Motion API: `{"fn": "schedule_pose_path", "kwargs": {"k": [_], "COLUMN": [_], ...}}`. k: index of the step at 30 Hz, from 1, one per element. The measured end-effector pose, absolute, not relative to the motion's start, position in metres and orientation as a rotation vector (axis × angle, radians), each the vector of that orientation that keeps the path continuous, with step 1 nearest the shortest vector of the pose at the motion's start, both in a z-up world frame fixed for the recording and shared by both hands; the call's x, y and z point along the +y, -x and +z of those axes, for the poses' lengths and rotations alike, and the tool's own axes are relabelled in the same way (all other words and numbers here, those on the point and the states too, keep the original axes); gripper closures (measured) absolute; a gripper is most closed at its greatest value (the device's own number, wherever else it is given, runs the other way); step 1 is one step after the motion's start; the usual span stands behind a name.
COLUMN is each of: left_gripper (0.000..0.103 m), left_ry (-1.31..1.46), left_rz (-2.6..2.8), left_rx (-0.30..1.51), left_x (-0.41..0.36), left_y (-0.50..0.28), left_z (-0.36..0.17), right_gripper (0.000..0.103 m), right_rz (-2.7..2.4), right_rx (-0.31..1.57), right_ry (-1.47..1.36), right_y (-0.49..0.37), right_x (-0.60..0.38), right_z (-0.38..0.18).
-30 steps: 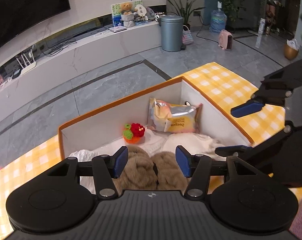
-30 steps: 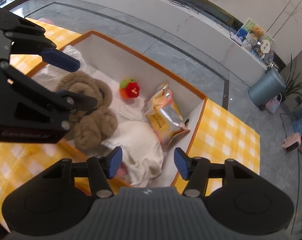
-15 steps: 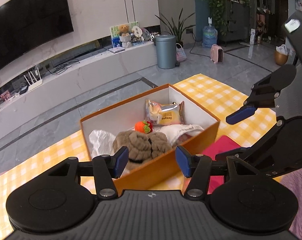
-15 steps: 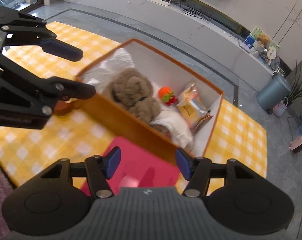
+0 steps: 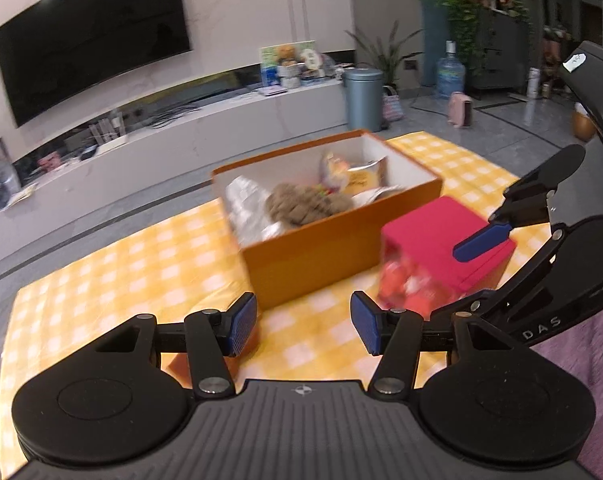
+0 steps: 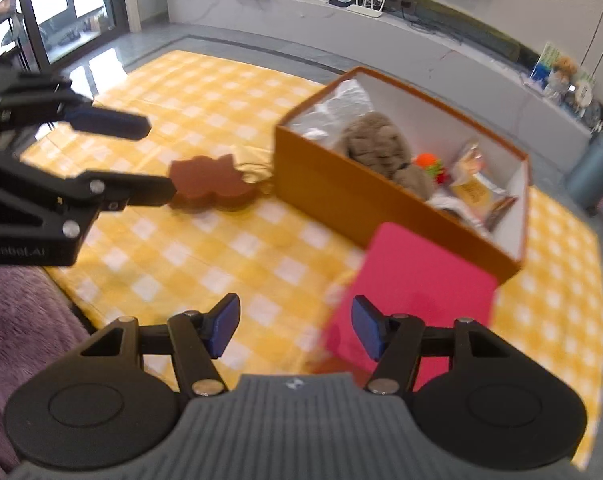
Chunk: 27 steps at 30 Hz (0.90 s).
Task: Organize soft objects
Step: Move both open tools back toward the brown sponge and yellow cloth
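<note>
An orange cardboard box [image 5: 321,248] [image 6: 365,196] stands on a yellow checked cloth [image 6: 205,264]. It holds a brown plush toy [image 5: 301,204] [image 6: 375,140], a small orange and red knitted toy [image 6: 429,162], a snack bag [image 6: 471,192] and white cloth [image 5: 241,200]. A red package [image 5: 433,232] [image 6: 417,284] lies against the box's near right corner. A flat brown cat-shaped pad [image 6: 207,184] lies left of the box. My left gripper [image 5: 303,326] [image 6: 153,158] is open and empty in front of the box. Over the cloth beside the red package, my right gripper [image 6: 295,324] [image 5: 449,280] is also open and empty.
Purple fabric [image 6: 21,320] borders the near edge of the cloth. Beyond the table are grey floor, a long white TV bench [image 5: 221,124], a grey bin [image 5: 363,96] and a water bottle [image 5: 449,76].
Both grippers have drawn back from above the box's inside to well in front of it. The red package and the brown pad have come into view. Neither gripper picked anything up.
</note>
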<state>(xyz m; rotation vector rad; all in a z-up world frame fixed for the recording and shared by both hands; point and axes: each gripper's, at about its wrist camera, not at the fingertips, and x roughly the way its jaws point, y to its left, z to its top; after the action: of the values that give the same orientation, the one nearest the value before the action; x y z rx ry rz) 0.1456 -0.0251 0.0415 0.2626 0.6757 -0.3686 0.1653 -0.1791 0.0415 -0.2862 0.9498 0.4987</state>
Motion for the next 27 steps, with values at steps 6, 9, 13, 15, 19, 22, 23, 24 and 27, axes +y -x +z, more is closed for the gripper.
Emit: {"fn": "schedule_pose_path", "kwargs": {"k": [6,9,13,15,19,22,23,24,27], "left_gripper": [0.038,0.038,0.038,0.038,0.038,0.038,0.038,0.038,0.033], "left_ry": [-0.208,-0.177,-0.153,-0.145,-0.135,-0.214,-0.246,-0.275,-0.34], "left_rz": [-0.313,-0.286,-0.25,-0.23,-0.212,-0.264,-0.287,-0.318,-0.375], "left_rx": [0.71,0.736,0.767,0.796,0.833,0.813,0.817,0.823,0.859], "left_x": [0.005,0.02,0.039,0.047,0.06,0.059,0.057,0.055,0.052], "left_y": [-0.126,-0.124,-0.129,-0.137,-0.158,-0.171,-0.175,-0.182,-0.201], "left_z": [0.021,0.012,0.003,-0.001,-0.012,-0.018,-0.02,-0.023,-0.029], "right_gripper": [0.041,0.041,0.042,0.042,0.043,0.045,0.045,0.045,0.045], "right_rz": [0.511,0.509,0.5,0.492,0.468,0.461,0.458,0.454,0.452], "right_rx": [0.958,0.965,0.975,0.977,1.007,1.032,1.031,1.027,1.032], "right_ry": [0.186,0.152,0.1,0.098,0.082,0.075,0.086,0.097,0.101], "right_y": [-0.161,-0.163,-0.173,-0.18,-0.2,-0.213,-0.217,-0.221,-0.234], "right_x": [-0.156,-0.144,-0.13,-0.123,-0.109,-0.101,-0.099,-0.096,-0.093], "right_z": [0.013,-0.002,-0.021,-0.029,-0.043,-0.048,-0.048,-0.05,-0.052]}}
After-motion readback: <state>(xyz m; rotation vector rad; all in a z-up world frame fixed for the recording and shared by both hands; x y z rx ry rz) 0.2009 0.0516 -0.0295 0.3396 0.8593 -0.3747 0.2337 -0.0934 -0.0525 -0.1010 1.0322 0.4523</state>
